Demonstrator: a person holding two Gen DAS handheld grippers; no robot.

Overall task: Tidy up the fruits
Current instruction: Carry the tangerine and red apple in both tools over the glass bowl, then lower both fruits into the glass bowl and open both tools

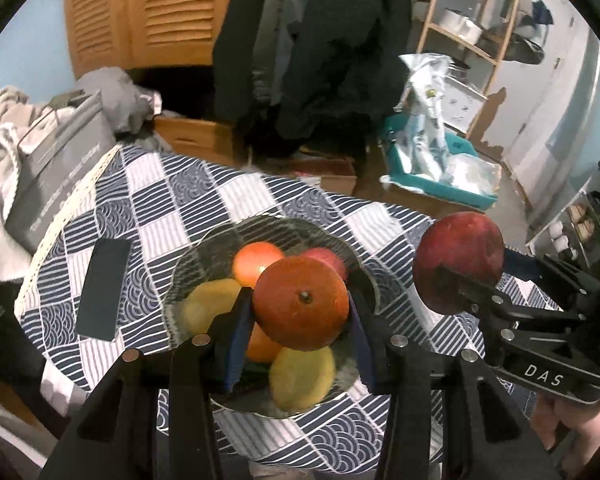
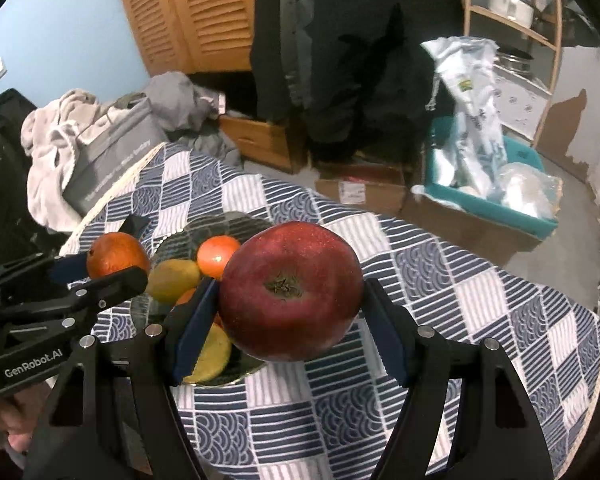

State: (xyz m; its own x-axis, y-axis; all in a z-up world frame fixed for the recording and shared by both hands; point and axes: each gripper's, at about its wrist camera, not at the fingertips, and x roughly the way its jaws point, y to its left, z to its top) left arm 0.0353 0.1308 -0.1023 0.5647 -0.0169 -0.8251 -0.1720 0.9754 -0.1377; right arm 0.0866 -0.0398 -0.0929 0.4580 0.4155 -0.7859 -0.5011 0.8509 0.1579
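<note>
My left gripper [image 1: 300,312] is shut on an orange [image 1: 301,304] and holds it above a glass bowl [image 1: 352,384]. The bowl holds several fruits: a yellow mango [image 1: 302,376], another yellow fruit [image 1: 210,306], a tomato-like orange fruit [image 1: 254,262] and a red one [image 1: 328,260]. My right gripper [image 2: 290,300] is shut on a red apple [image 2: 290,292], held above the tablecloth just right of the bowl [image 2: 240,368]. The apple also shows in the left wrist view [image 1: 458,262], and the orange in the right wrist view [image 2: 116,256].
A round table with a blue-and-white patterned cloth [image 1: 172,204] carries a dark phone [image 1: 104,288] left of the bowl. A grey bag [image 1: 60,168] and clothes lie beyond the table's left edge. Cardboard boxes and a teal bin [image 2: 496,200] sit on the floor behind.
</note>
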